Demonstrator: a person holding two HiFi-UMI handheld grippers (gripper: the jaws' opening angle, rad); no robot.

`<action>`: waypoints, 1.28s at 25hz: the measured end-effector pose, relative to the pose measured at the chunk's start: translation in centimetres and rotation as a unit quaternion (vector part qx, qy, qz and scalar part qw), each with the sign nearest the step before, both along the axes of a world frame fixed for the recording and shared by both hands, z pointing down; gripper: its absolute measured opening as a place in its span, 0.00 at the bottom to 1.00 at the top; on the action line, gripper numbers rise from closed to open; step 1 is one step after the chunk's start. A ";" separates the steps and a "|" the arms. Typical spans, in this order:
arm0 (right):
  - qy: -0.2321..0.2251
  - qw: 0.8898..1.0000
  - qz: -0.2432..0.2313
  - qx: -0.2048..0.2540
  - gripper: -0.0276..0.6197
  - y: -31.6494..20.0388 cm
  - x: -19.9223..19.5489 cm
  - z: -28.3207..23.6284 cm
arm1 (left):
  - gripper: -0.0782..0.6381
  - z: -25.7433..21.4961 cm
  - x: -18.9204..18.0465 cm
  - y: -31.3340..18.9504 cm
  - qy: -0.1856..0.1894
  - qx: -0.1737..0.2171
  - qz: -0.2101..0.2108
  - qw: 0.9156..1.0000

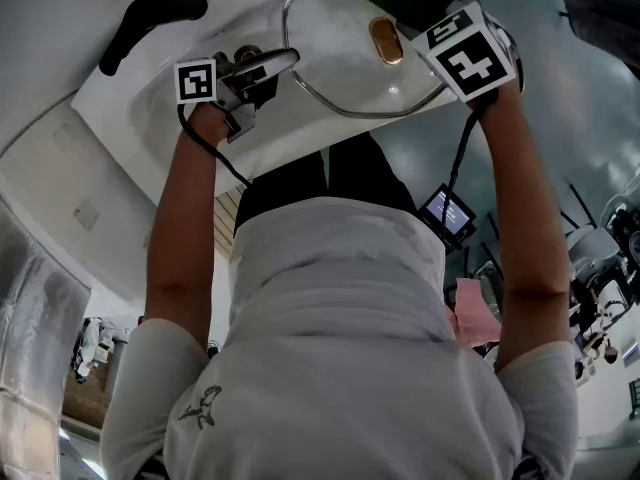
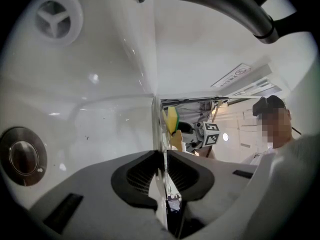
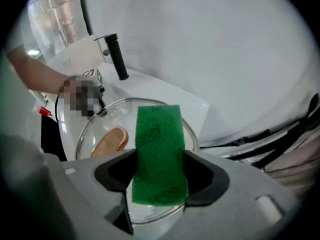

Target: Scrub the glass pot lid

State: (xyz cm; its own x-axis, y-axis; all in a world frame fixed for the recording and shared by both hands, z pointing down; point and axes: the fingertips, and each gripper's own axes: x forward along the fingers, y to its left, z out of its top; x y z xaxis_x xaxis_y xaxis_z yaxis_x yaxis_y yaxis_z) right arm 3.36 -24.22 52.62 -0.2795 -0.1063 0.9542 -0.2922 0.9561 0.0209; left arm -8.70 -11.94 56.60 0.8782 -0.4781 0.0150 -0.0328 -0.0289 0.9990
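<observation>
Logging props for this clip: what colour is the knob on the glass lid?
The knob is coppery brown, clearest in the head view.

A white sink is set in a white counter, and a black tap arches over the basin. Inside the basin are a white spoked drain and a round metal fitting on its wall. A crinkled silvery panel stands beside the counter. The floor is smooth, pale grey-blue and glossy, with black cables trailing across it. Beyond lies a bright, white-walled room with a small round light.
</observation>
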 end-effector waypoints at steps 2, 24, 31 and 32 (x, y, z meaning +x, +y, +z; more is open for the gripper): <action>-0.007 1.000 0.013 -0.007 0.49 -0.1 0.5 0.1 | 0.21 0.0 -0.1 0.0 0.000 0.000 -0.001 1.000; 0.029 0.990 0.139 -0.016 0.49 -1.5 15.1 2.3 | 0.22 0.4 -0.2 0.1 -0.011 0.001 -0.010 1.000; -0.030 0.991 0.126 0.018 0.49 -0.6 12.0 -0.7 | 0.35 0.4 -0.3 -0.1 -0.041 0.007 -0.033 0.999; -0.037 0.991 0.123 0.024 0.49 -0.2 11.6 -1.1 | 0.37 0.5 -0.4 -0.1 -0.046 0.007 -0.040 0.998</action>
State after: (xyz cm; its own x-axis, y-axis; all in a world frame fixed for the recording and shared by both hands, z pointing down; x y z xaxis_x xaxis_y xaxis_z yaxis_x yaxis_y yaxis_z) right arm 14.94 -24.45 51.51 -0.3092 -0.2250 0.9240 -0.5194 0.8539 0.0341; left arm -9.10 -12.09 57.06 0.8325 -0.5472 0.0865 -0.1270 -0.0365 0.9912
